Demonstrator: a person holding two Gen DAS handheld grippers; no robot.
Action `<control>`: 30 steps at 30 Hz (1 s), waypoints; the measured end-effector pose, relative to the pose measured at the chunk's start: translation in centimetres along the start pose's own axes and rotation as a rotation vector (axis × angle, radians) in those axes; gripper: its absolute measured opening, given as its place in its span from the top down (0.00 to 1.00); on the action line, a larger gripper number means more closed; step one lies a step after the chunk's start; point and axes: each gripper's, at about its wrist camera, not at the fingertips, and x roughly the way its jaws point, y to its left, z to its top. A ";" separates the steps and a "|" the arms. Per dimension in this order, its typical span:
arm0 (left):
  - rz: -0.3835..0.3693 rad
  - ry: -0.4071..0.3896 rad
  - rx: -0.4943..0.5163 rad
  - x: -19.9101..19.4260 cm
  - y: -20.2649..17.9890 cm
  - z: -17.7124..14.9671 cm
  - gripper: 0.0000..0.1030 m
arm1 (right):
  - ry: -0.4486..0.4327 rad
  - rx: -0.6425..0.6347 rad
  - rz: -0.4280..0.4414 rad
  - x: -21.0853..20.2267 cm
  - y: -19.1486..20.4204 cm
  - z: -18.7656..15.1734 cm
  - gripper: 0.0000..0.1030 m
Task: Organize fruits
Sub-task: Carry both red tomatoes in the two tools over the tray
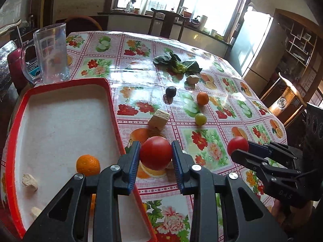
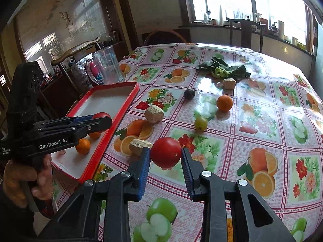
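A red tomato [image 1: 155,154] is held between the jaws of the left gripper [image 1: 155,157], just beside the red tray [image 1: 115,109]; a second tomato [image 2: 166,154] is clamped by the right gripper [image 2: 166,157] above the table [image 2: 262,104]. Each should be carried over the rim and lowered onto bare tray floor, clear of the orange [image 1: 88,165], before release.
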 end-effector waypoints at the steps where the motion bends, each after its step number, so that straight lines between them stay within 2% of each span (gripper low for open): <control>1: 0.002 -0.004 -0.002 -0.2 0.3 0.0 0.72 | 0.000 -0.007 0.002 0.1 0.3 0.1 0.69; 20: 0.071 -0.051 -0.090 -4.2 6.9 -1.3 0.72 | 0.023 -0.123 0.091 3.4 8.2 2.4 0.69; 30: 0.106 -0.063 -0.138 -5.4 10.0 -2.0 0.72 | 0.039 -0.161 0.127 5.1 10.9 3.3 0.69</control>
